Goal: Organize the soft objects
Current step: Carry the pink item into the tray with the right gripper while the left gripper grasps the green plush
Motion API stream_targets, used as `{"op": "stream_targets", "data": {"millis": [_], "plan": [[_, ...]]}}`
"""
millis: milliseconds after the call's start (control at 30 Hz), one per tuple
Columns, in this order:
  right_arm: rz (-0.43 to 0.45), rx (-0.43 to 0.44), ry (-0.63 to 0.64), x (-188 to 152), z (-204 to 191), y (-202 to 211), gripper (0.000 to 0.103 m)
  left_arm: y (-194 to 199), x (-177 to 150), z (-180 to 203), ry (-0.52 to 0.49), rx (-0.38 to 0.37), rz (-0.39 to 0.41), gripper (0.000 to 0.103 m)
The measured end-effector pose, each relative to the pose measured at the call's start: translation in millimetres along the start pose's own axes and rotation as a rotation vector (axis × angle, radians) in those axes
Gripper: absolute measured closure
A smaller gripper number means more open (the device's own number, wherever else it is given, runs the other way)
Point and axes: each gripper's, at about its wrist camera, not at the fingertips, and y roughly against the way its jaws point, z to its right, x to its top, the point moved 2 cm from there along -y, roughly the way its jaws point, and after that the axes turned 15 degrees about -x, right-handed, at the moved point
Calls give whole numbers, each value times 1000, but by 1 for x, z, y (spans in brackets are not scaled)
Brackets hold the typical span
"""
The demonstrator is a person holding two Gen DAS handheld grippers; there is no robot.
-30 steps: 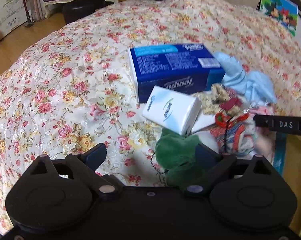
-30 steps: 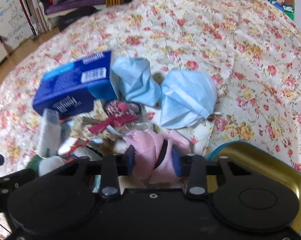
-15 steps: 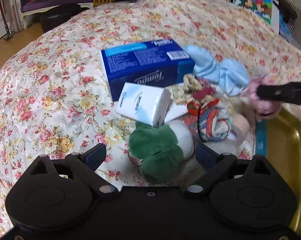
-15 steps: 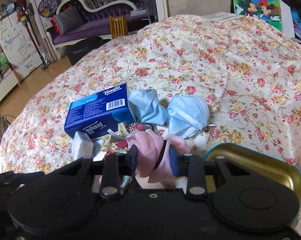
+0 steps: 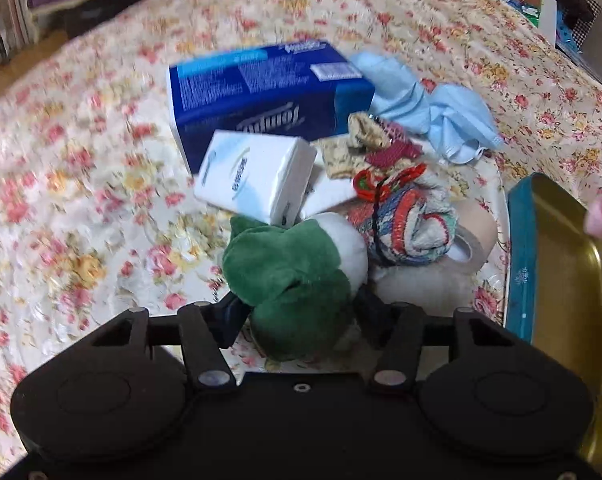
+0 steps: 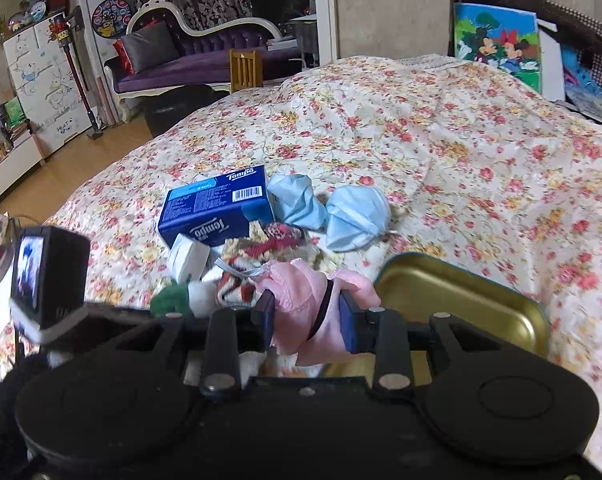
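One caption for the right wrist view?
Right gripper carries a pink cloth beside the gold tin.

Floral bed (image 6: 441, 140) bears tissue box (image 6: 217, 204), seemingly masks (image 6: 357, 216).

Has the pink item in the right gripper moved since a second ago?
Yes. The pink cloth item, clamped in the right gripper, has risen off the pile, away from the blue tissue box.

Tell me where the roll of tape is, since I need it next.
In the left wrist view, the tape roll lies on the floral bedspread, right of centre, between the striped knitted bundle and the gold tin.
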Motion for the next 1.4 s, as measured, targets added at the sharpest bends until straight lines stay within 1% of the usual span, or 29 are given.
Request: {"op": "stream_targets", "data": {"millis": [133,200,300,400,500,567,633,700,833,967,1100,1200,1300,1400], "plan": [[21,-26,-21,-16,15,24,71,18,-1,10,-32,28,58,51],[29,-37,-39,-23,24,36,71,31,-4,15,-36,20,79,51],[44,-63,-76,-34,41,52,71,53,-12,27,-53,-25,110,51],[43,-82,-118,-46,57,63,71,74,-20,42,-78,-97,143,51],[34,-102,-152,-59,71,72,71,84,-24,59,-100,-148,163,51],[21,-115,-168,-67,77,76,71,86,-28,71,-129,-157,165,51],[12,-129,-182,-75,82,79,71,85,-35,83,-163,-170,157,51],[-2,-149,-194,-83,86,82,71,81,-44,95,-177,-204,133,51],[-34,-169,-236,-95,93,84,71,69,-65,117,-183,-311,44,51],[-60,-189,-257,-104,95,83,71,59,-85,138,-218,-358,-23,51],[-85,-218,-255,-112,96,80,70,48,-98,148,-249,-338,-67,51],[-97,-224,-260,-116,97,77,70,44,-101,145,-255,-303,-71,51],[-97,-229,-261,-117,97,74,70,44,-100,141,-228,-311,-73,51],[-92,-232,-263,-115,97,73,70,43,-101,139,-229,-314,-74,50]]}}
